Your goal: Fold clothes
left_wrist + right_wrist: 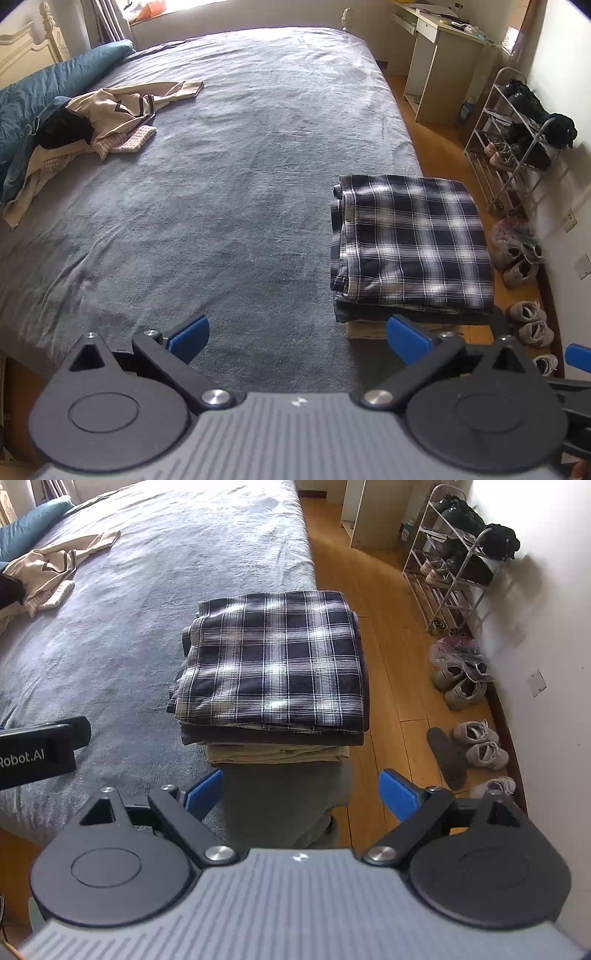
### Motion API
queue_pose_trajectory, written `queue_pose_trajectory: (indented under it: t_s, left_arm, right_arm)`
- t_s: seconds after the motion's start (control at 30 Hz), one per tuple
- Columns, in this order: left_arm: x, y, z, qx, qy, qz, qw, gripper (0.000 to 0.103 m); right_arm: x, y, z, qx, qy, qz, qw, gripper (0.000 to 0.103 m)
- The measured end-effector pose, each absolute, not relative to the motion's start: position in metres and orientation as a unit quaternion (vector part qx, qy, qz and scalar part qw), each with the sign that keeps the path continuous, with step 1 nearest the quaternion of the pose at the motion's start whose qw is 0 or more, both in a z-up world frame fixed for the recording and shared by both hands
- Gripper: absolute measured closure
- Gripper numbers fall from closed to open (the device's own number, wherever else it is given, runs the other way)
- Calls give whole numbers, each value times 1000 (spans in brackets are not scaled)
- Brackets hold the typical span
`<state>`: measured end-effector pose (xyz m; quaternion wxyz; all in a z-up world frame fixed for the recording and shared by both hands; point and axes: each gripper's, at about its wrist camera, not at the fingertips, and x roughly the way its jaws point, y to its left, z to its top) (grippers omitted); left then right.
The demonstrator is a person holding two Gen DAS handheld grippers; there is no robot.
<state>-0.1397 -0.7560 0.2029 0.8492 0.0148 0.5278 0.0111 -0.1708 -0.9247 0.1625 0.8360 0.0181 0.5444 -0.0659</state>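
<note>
A folded navy and white plaid garment [413, 236] [273, 664] tops a neat stack at the bed's near right corner, over a dark piece and a tan one [277, 755]. A loose pile of unfolded clothes [107, 114] [48, 568], beige, pink and black, lies at the far left of the bed. My left gripper [297, 338] hovers open over the bare bedspread, left of the stack. My right gripper [301, 794] is open too, just short of the stack's near edge. Nothing sits between either pair of blue pads.
The grey bedspread [229, 184] covers the bed. A teal duvet [33, 96] bunches at the headboard side. To the right is wooden floor [388, 635] with a wire shoe rack [454, 561], several shoes [476, 742] and a desk [439, 55].
</note>
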Motion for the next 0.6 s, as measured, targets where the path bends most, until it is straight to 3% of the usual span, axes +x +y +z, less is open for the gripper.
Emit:
queue_pose_trajectory:
  t_s: [0.6]
  left_arm:
    - [-140, -757, 202, 13, 531, 17, 847, 0]
  right_arm:
    - [-169, -926, 162, 17, 545, -64, 836, 12]
